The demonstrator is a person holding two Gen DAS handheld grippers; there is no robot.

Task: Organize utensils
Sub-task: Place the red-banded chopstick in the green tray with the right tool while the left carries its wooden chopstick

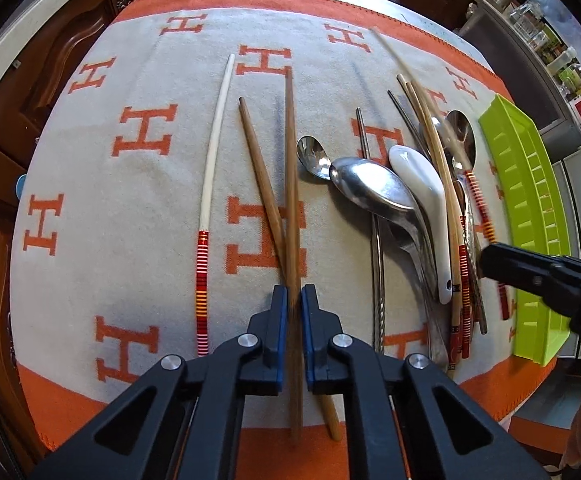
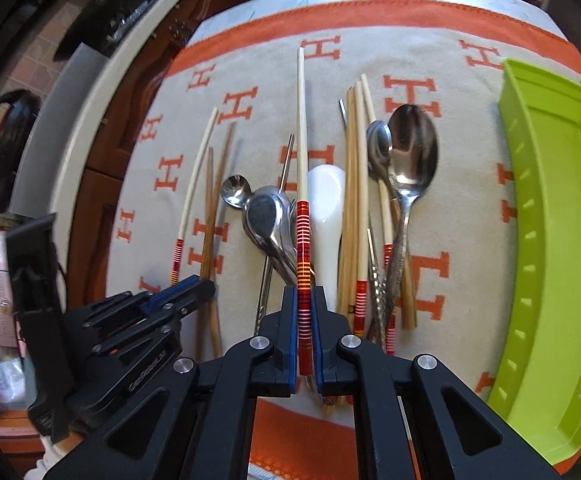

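Observation:
My left gripper [image 1: 294, 296] is shut on a brown wooden chopstick [image 1: 289, 160], held above the cloth; a second brown chopstick [image 1: 258, 176] lies crossed under it. A cream chopstick with a red banded end [image 1: 212, 160] lies to the left. My right gripper [image 2: 303, 296] is shut on a matching cream and red chopstick [image 2: 301, 128], lifted over the pile of spoons and chopsticks. The pile holds a white ceramic spoon [image 2: 326, 208], steel spoons [image 2: 412, 152] and bamboo chopsticks [image 2: 354, 184]. The left gripper also shows in the right wrist view [image 2: 194, 286].
A lime green plastic tray [image 2: 550, 208] stands on the right side of the orange and grey H-patterned cloth [image 1: 110, 208]. Wooden cabinets lie beyond the table's left edge. Shelves with jars [image 1: 546, 36] are at the far right.

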